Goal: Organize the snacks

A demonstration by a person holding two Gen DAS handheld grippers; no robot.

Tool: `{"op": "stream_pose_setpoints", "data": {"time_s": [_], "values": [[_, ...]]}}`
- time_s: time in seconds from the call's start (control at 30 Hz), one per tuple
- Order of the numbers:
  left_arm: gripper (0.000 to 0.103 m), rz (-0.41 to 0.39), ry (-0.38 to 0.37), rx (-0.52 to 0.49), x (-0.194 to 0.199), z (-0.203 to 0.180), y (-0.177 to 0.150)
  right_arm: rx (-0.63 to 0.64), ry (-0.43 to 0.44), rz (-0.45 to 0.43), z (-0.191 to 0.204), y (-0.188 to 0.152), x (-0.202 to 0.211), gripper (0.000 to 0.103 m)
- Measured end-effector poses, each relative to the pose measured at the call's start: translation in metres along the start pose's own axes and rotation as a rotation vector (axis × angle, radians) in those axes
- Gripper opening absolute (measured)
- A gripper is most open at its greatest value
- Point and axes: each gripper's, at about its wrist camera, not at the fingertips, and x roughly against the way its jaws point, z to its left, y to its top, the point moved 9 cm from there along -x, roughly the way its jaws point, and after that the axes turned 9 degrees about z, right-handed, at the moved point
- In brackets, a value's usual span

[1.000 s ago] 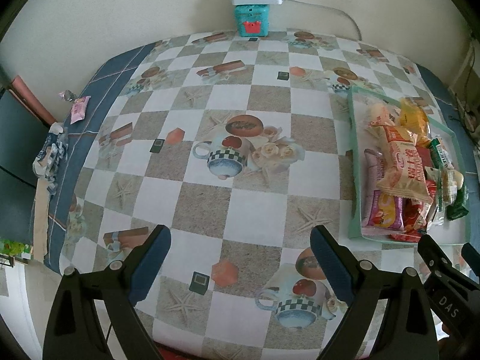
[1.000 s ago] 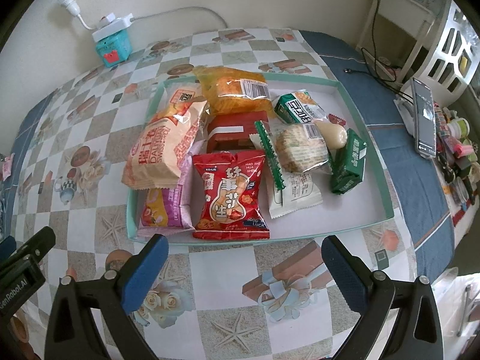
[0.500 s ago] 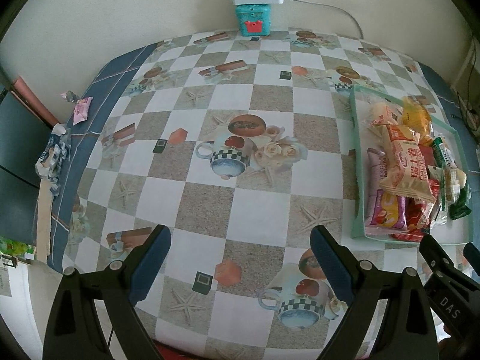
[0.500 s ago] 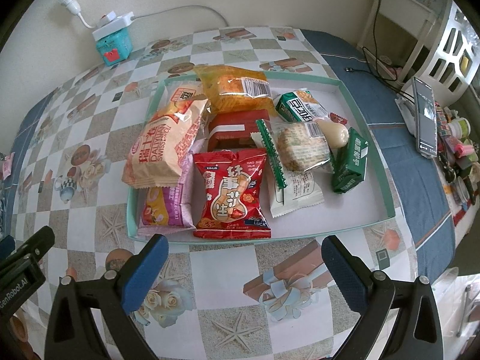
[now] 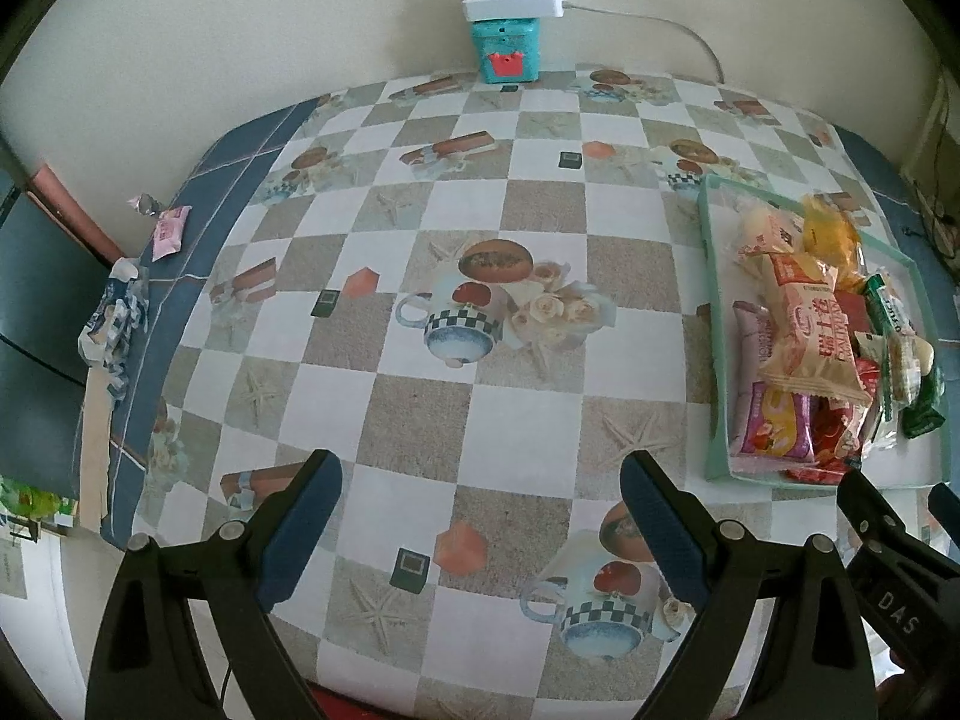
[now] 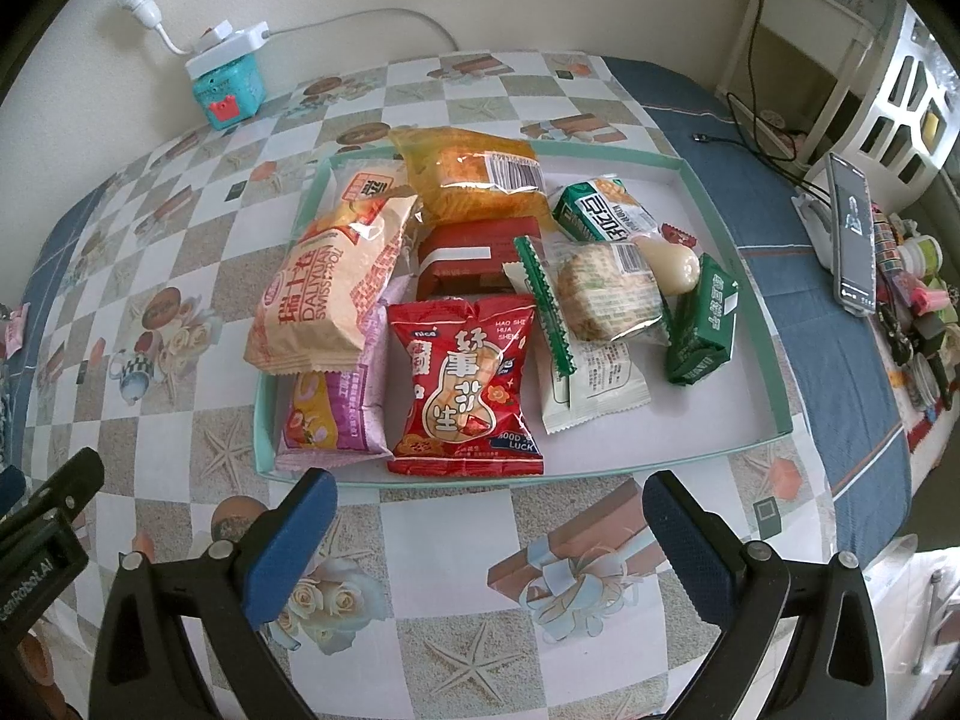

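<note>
Left wrist view: left hand-held gripper [image 5: 480, 534] spread wide, nothing between the pads, hovering over bare checkered bench [image 5: 420, 396]. Tray [image 5: 714, 324] of snacks far right of frame, well apart from it. Tip of the other tool visible bottom right.

Right wrist view: right hand-held gripper [image 6: 489, 537] also spread wide and empty, just short of the tray's near rim [image 6: 600, 474]. All snacks inside the tray, crowded left and centre, overlapping: tan Swiss roll pack [image 6: 327, 294] lying on the purple pack [image 6: 336, 414], red peanut bag [image 6: 465, 387] at the front, orange pack [image 6: 474, 177] at the back, dark green bar [image 6: 702, 324] on the right. Right part of tray floor bare.

Fits either a heap awaiting sorting or snacks already gathered in; can't tell which.

If picking: top-lying packs before buried ones, pinch across sealed edges rather than the puffed middles, approach low over the rim, keep the left side free to steady the tray
</note>
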Motion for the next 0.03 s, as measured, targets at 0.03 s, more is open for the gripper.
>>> {"op": "stream_pose_setpoints", "data": {"time_s": [0.03], "values": [[0.094,0.002,-0.002,0.000,-0.0003,-0.0004,0.0000,0.000,0.000,0.000,0.0002,-0.0008,0.0000,0.103]]}}
